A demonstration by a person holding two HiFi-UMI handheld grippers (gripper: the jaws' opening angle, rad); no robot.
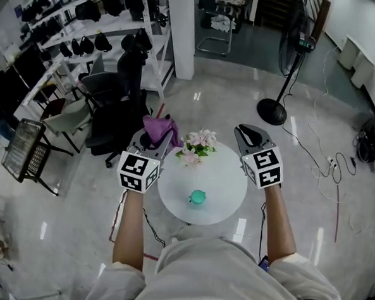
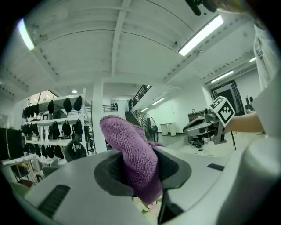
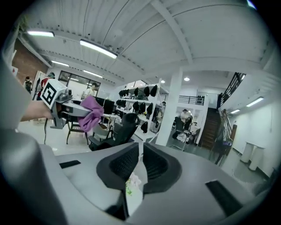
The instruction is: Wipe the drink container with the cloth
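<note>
left gripper (image 1: 154, 139): we pinch the purple cloth (image 1: 158, 125), ready for wiping | right gripper (image 1: 250, 136): jaws pressed together, empty, free to steady | drink container (image 1: 198, 197): untouched, near side of table (image 1: 230, 180)

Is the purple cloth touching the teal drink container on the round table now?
Apart. The head view shows the purple cloth held in the left gripper, with white tabletop between it and the teal drink container.

A purple terry cloth (image 2: 130, 145) is clamped between the left gripper's (image 2: 139, 171) jaws; beyond, the right gripper (image 2: 189, 128) is held level.
</note>
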